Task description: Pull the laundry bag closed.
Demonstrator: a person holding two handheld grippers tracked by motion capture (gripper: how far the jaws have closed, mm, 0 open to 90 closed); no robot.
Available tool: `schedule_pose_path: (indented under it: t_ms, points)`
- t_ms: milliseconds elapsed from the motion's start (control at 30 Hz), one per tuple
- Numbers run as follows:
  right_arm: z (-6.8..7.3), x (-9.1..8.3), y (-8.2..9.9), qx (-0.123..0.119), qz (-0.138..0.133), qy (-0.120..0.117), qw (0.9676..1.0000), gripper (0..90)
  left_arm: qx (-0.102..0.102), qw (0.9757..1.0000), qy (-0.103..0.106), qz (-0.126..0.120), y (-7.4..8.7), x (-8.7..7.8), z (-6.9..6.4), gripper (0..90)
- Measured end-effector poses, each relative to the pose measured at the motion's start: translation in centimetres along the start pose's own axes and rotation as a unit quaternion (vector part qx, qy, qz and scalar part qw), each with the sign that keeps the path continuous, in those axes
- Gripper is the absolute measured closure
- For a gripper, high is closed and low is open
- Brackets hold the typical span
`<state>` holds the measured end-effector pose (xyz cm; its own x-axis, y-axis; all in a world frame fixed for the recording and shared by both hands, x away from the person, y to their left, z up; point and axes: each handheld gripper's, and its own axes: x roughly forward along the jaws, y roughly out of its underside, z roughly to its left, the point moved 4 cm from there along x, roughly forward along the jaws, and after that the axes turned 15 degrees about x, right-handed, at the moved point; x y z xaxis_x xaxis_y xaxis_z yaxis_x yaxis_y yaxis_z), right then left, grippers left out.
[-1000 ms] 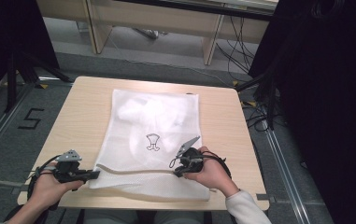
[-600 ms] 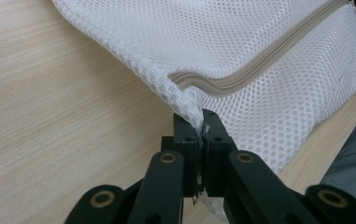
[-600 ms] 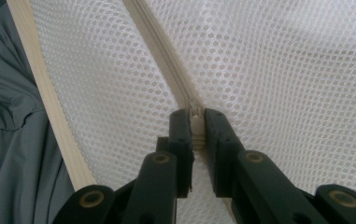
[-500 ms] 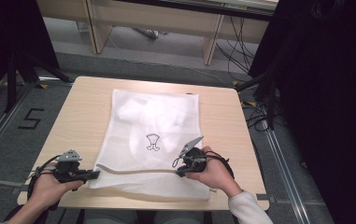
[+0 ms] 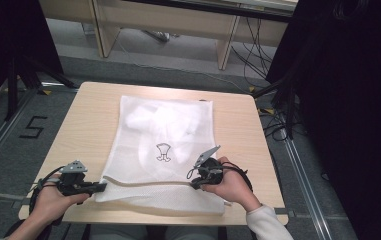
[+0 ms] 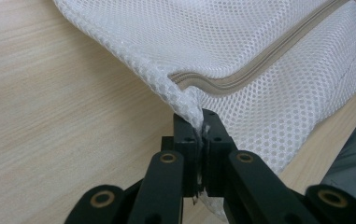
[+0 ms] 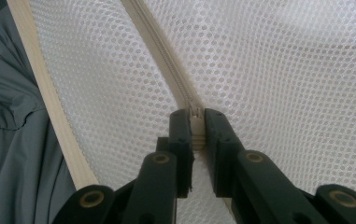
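Grey floor with cable runs and dark curtains surrounds a pale wooden table [image 5: 258, 150], and on it a white mesh laundry bag [image 5: 163, 145] lies flat, reaching from the far middle to the near edge, with something white bundled inside its far half and a small dark logo near its middle. Its zipper [image 7: 166, 60] runs left to right across the near part. The left gripper [image 5: 95, 187], held low at the near left corner with the forearm coming in from below, has its jaws clamped on the bag's corner fabric just beside the zipper's end [image 6: 187, 81], probably to anchor the bag so it cannot slide. The right gripper [image 5: 196, 181], at the near right with the hand wrapped around it and pointed left, has its jaws pinched on the zipper pull [image 7: 197, 128]. This reads as one hand bracing while the other draws the slider along the track.
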<state>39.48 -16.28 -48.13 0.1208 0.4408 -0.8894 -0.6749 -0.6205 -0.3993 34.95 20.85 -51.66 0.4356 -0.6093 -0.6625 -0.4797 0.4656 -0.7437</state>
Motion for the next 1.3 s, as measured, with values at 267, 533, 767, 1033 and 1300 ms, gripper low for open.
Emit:
schedule_pose_path:
  t_ms: [267,533,767,1033,1300]
  points:
    - [-0.3,-0.3,0.2,-0.001,-0.005,-0.002,1.0000,82.7,-0.001,1.0000,-0.001,0.000,0.0,0.0,0.0,86.3]
    - [-0.6,-0.5,0.6,0.011,-0.002,0.003,0.9999,82.7,-0.003,0.9999,-0.003,-0.009,0.0,0.1,0.0,86.3]
    - [-0.7,-0.7,0.8,0.012,-0.002,0.002,0.9999,82.6,-0.008,0.9999,-0.005,-0.012,-0.1,0.1,-0.1,86.3]
    - [-1.0,-0.7,1.0,0.007,-0.007,-0.001,0.9999,82.7,-0.005,0.9999,-0.005,-0.008,-0.1,0.0,0.0,86.3]
    - [-1.1,-0.8,1.3,0.016,-0.002,-0.003,0.9999,82.7,-0.007,1.0000,0.000,-0.005,0.0,0.0,0.0,86.3]
